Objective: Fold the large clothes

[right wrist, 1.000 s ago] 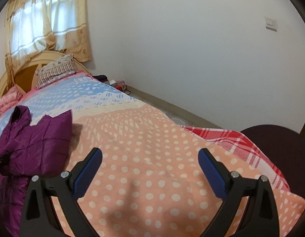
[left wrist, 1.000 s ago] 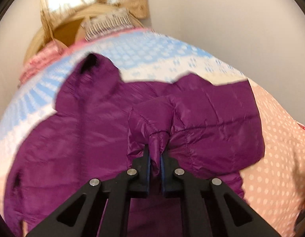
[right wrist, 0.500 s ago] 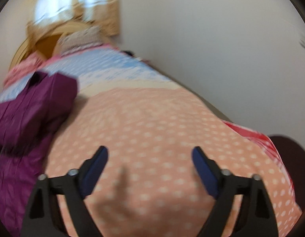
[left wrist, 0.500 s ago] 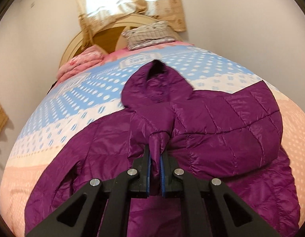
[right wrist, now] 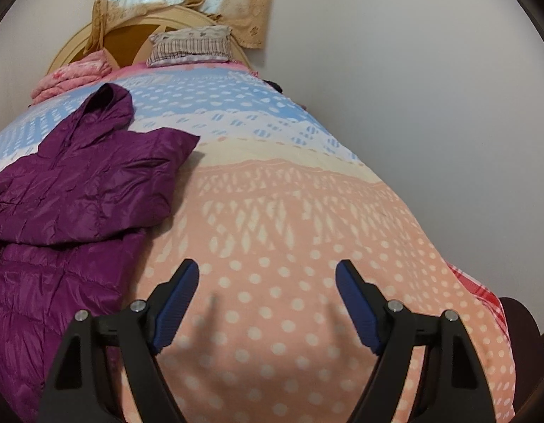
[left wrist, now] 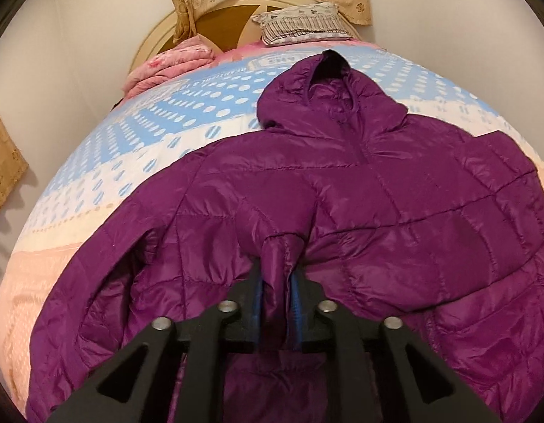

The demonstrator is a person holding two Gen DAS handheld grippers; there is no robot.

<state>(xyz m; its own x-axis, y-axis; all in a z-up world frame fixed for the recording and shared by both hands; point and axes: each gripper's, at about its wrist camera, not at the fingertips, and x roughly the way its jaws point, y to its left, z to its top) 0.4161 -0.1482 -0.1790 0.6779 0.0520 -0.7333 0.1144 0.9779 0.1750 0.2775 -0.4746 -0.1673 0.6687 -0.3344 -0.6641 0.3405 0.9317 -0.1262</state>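
A purple hooded puffer jacket (left wrist: 395,211) lies spread on the bed, hood toward the headboard. Its right side is folded over the body. My left gripper (left wrist: 277,282) is shut on the cuff end of a purple sleeve (left wrist: 279,246) and holds it over the middle of the jacket. In the right wrist view the jacket (right wrist: 78,194) lies at the left. My right gripper (right wrist: 268,292) is open and empty above the bare peach dotted bedspread (right wrist: 289,229), to the right of the jacket.
The bed has a blue, white and peach dotted cover (left wrist: 166,134). A striped pillow (left wrist: 303,24) and a pink folded blanket (left wrist: 169,63) lie at the wooden headboard (left wrist: 215,10). A white wall (right wrist: 430,105) runs along the bed's right side. A red checked cloth (right wrist: 483,289) lies at the right.
My left gripper has carried the sleeve toward the jacket's middle and the view has swung to face the headboard. My right gripper has turned left toward the jacket, still open.
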